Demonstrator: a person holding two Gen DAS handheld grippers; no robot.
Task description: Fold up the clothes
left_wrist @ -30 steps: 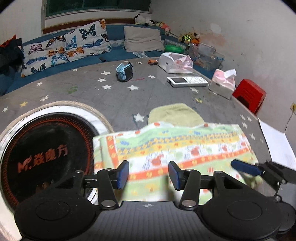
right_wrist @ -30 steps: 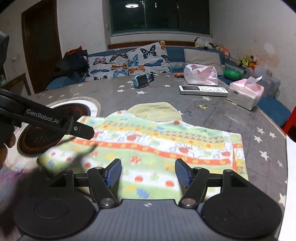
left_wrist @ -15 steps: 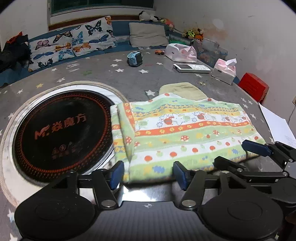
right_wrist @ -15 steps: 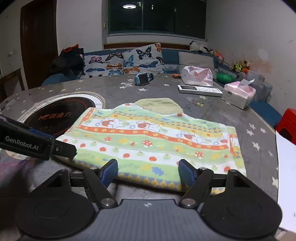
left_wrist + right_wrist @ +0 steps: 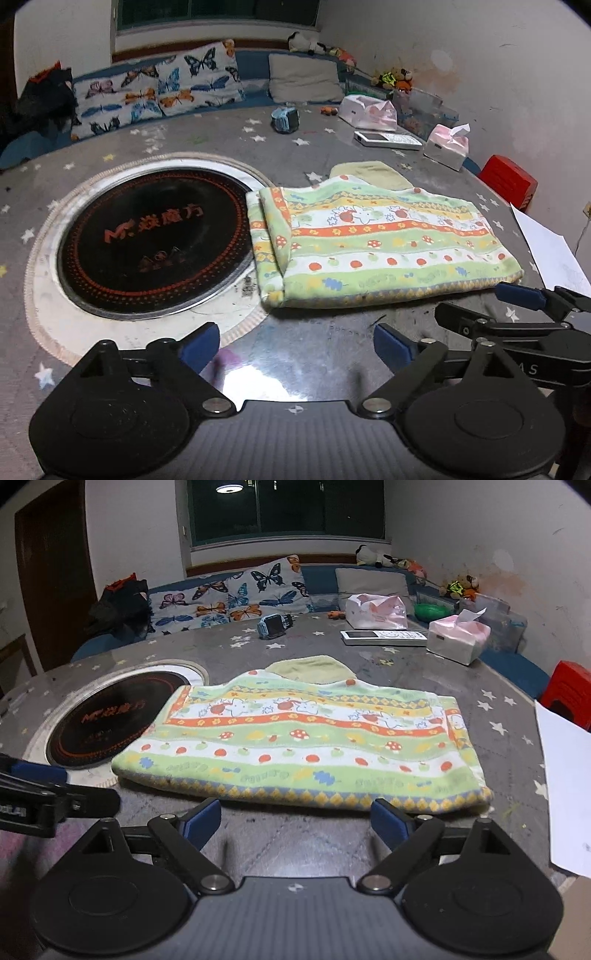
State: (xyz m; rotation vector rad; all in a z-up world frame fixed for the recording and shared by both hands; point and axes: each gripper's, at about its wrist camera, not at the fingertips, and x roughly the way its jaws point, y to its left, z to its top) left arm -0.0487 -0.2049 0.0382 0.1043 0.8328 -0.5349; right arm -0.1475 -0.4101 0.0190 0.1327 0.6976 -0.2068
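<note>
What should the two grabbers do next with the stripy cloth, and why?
Probably bring the right gripper forward to the cloth's right end, to fold it in half. The cloth lies flat and long, and both grippers, left too, have just opened with nothing between them.

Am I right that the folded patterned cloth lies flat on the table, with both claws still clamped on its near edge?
Not quite. The folded patterned cloth does lie flat on the table, but the left claw and right claw have just opened and hold nothing, as both wrist views show.
</note>
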